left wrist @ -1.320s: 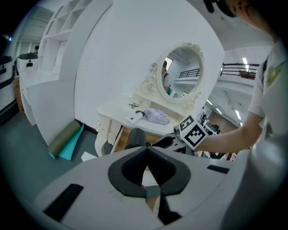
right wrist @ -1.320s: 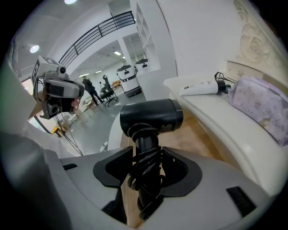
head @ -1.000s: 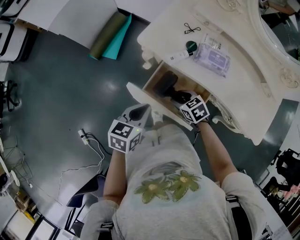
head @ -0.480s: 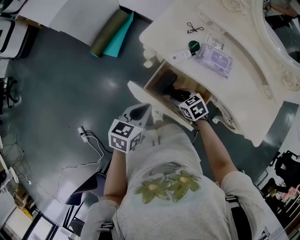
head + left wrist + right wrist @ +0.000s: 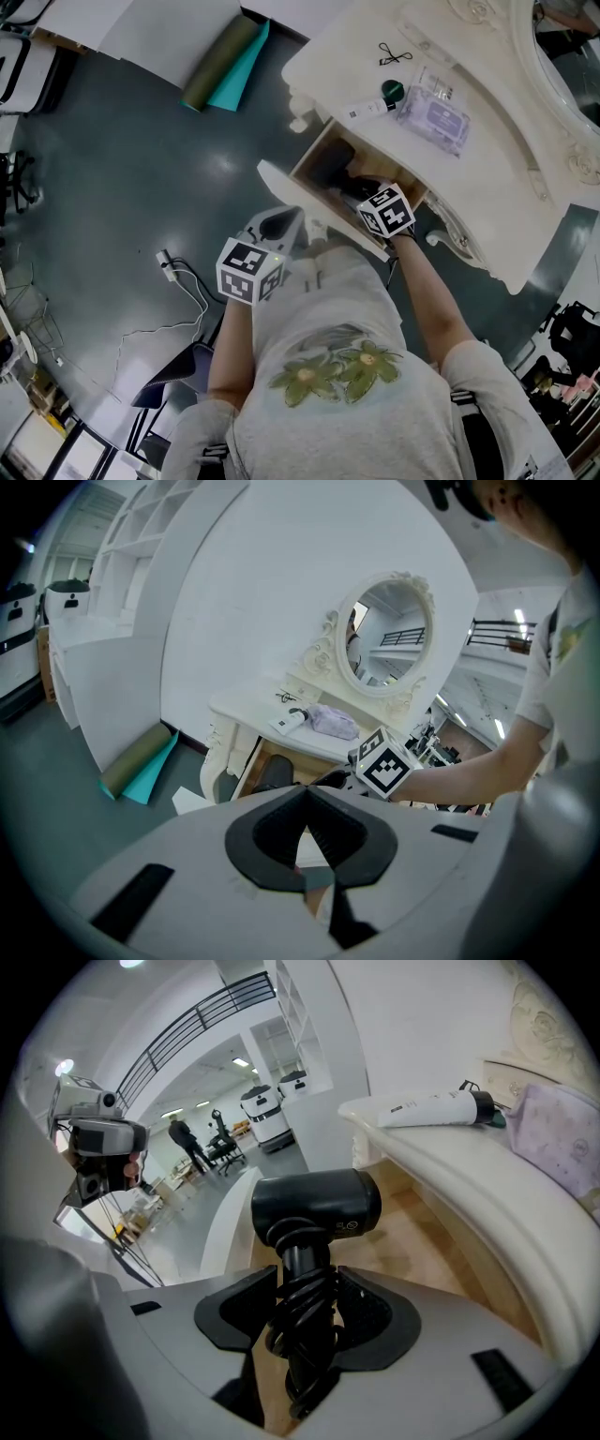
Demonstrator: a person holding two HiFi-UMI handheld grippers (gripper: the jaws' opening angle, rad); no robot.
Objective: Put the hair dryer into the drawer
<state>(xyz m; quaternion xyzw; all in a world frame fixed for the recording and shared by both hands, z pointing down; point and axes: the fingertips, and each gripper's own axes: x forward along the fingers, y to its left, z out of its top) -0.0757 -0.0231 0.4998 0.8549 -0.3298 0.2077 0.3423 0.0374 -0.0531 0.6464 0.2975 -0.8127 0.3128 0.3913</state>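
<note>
The black hair dryer has its cord wound round the handle, and my right gripper is shut on that handle. Its barrel hangs over the wooden inside of the open drawer. From the head view, the hair dryer lies within the drawer of the cream dressing table, with my right gripper reaching in from the front. My left gripper stays in front of the drawer's front panel, shut with nothing in it. In its own view, the left gripper faces the table.
On the tabletop lie a white tube, a purple packet and a black clip. A rolled green mat lies on the floor left of the table. A power strip with cable sits on the floor.
My right gripper with the hair dryer has edged slightly farther into the drawer. The left gripper has hardly moved.
</note>
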